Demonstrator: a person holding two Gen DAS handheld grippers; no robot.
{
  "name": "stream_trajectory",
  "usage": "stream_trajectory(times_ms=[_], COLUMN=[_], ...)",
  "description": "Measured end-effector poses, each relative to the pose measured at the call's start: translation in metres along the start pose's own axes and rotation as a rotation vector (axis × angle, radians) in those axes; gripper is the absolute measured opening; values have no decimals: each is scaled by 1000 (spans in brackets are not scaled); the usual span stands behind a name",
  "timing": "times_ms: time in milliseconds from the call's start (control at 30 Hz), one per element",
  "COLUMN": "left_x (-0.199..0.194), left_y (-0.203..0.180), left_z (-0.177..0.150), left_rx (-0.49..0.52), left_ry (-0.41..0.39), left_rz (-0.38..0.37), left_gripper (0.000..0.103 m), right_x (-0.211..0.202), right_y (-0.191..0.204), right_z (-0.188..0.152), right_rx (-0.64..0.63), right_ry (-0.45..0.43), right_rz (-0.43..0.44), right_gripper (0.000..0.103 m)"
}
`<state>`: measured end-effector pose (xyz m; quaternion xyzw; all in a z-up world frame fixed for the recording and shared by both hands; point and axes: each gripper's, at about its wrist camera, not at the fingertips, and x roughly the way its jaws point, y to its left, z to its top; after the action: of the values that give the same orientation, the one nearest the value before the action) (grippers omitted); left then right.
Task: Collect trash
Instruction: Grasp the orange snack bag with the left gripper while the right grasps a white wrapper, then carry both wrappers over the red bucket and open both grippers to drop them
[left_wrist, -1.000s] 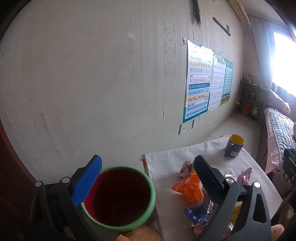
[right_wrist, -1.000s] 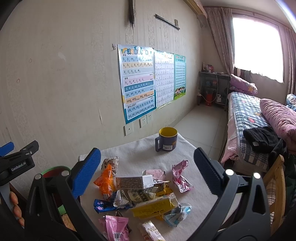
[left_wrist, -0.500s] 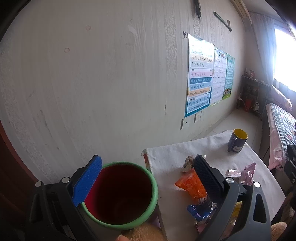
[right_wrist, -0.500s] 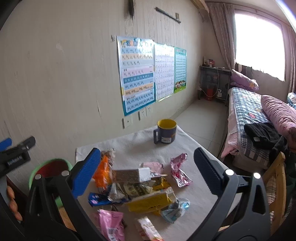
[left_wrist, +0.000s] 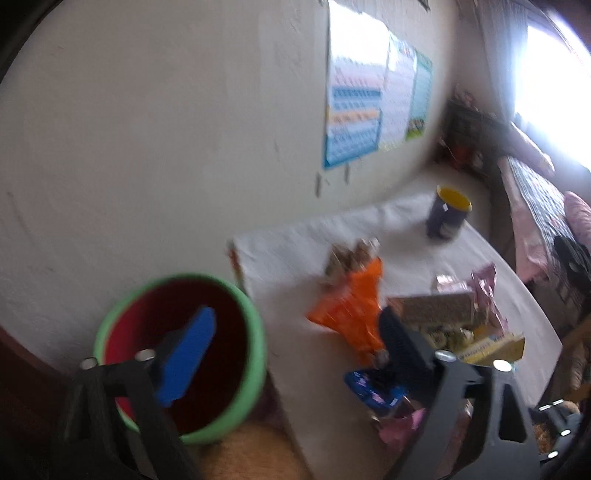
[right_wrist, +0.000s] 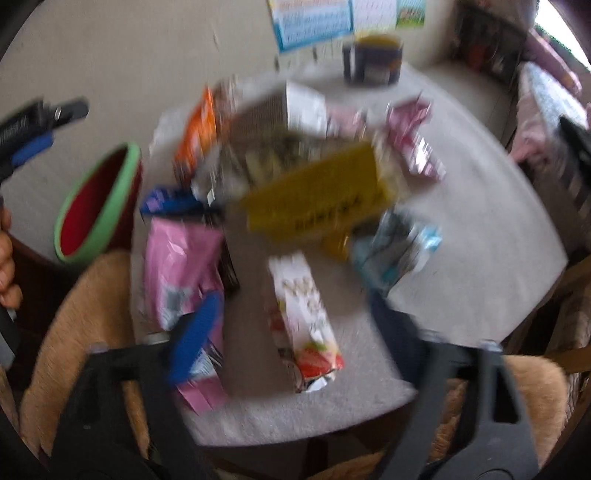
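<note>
Several snack wrappers lie in a pile on a small table with a pale cloth: an orange bag, a yellow box, a pink bag, a white-and-red wrapper, a blue wrapper. A bin with a green rim and red inside stands left of the table; it also shows in the right wrist view. My left gripper is open and empty, over the bin's edge. My right gripper is open and empty, above the white-and-red wrapper. Both views are blurred.
A dark mug with a yellow inside stands at the table's far side. Woven chair seats sit at the near side. The wall with posters is behind. A bed is at the right.
Both grippers have tilted down fast toward the table. The right gripper has moved in close over the wrapper pile. The left view has swung right and down. Both stay open.
</note>
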<state>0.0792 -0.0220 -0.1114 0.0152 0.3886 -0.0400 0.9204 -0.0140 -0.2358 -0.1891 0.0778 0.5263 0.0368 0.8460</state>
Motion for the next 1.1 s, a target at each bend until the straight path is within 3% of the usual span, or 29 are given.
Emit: stream_trajectory(times_ms=[33, 67, 133, 167, 200, 233, 400, 467, 533, 600, 633, 800, 1100], left_x=[9, 22, 40, 48, 56, 61, 86, 97, 111, 123, 126, 117, 54], left_y=[-4, -9, -17, -22, -29, -35, -64, -70, -72, -73, -73, -66, -37], left_z=[-1, -2, -2, -1, 1, 3, 3, -1, -4, -11, -14, -13, 2], left_rx=[0, -2, 3, 10, 24, 33, 96, 106, 107, 115, 125, 88, 34], left_ry=[29, 74, 137, 154, 165, 171, 231, 272, 319, 360, 355, 335, 183], left_rz=[-18, -59, -111, -121, -117, -118, -125, -106, -100, -96, -93, -138, -175], left_gripper=[71, 64, 34, 32, 31, 31, 41, 46, 48, 49, 49, 35, 34], right_x=[7, 13, 14, 12, 12, 13, 5, 0, -3, -7, -10, -14, -5], right_y=[-1, -1, -1, 0, 1, 2, 0, -5, -11, -17, -20, -25, -30], right_z=[-2, -5, -8, -8, -9, -9, -3, -3, -3, -4, -4, -3, -6], right_rx=[2, 5, 3, 0, -3, -3, 9, 29, 57, 82, 101, 126, 128], right_ry=[20, 30, 18, 9, 5, 5, -3, -12, -25, -32, -43, -54, -16], right_rz=[14, 39, 70, 90, 101, 118, 141, 143, 149, 144, 140, 162, 110], right_gripper=[37, 31, 26, 23, 5, 1, 1, 2, 12, 48, 54, 55, 68])
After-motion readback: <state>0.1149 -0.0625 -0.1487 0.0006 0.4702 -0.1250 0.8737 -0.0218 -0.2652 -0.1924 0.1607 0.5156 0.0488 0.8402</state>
